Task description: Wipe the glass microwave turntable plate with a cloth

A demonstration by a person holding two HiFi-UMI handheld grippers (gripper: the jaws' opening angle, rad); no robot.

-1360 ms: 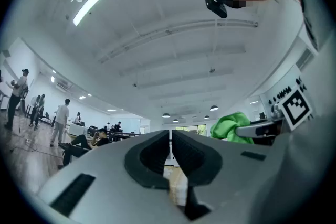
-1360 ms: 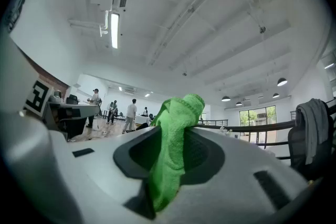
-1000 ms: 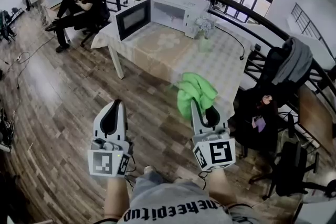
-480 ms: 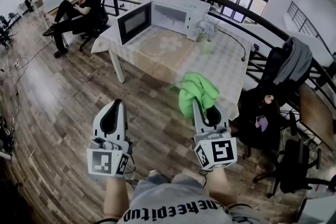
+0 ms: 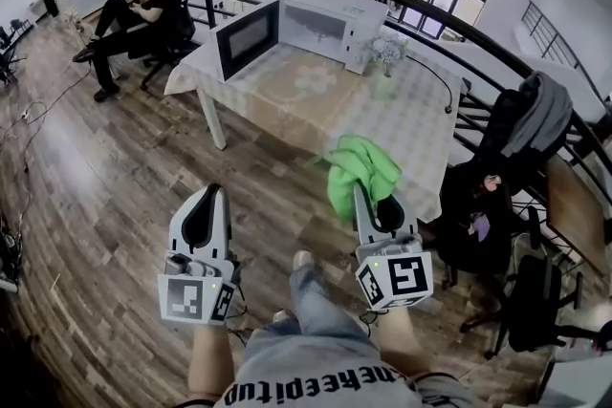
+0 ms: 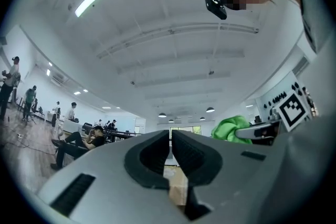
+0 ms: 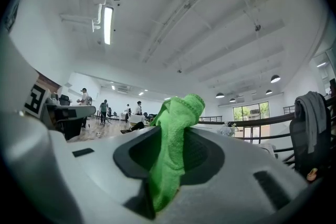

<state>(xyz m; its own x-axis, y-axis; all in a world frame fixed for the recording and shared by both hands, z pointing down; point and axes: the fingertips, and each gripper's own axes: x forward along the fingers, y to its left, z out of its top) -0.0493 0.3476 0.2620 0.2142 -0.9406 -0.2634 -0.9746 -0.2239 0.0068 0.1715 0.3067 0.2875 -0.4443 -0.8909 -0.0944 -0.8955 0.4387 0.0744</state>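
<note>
A white microwave stands at the far end of a table ahead, its door swung open to the left. I cannot make out the glass turntable plate in any view. My right gripper is shut on a green cloth, which bunches up above its jaws; the same cloth fills the gap in the right gripper view. My left gripper is held level beside it over the wooden floor, jaws shut with nothing between them. Both grippers are well short of the table.
A vase of flowers and a black cable lie on the table right of the microwave. A seated person in black is at the far left. Chairs with a grey jacket and a black railing stand to the right.
The person's leg and shoe have swung forward into view between the grippers, and the view has crept slightly nearer the table. Both grippers keep their pose, cloth still held.
</note>
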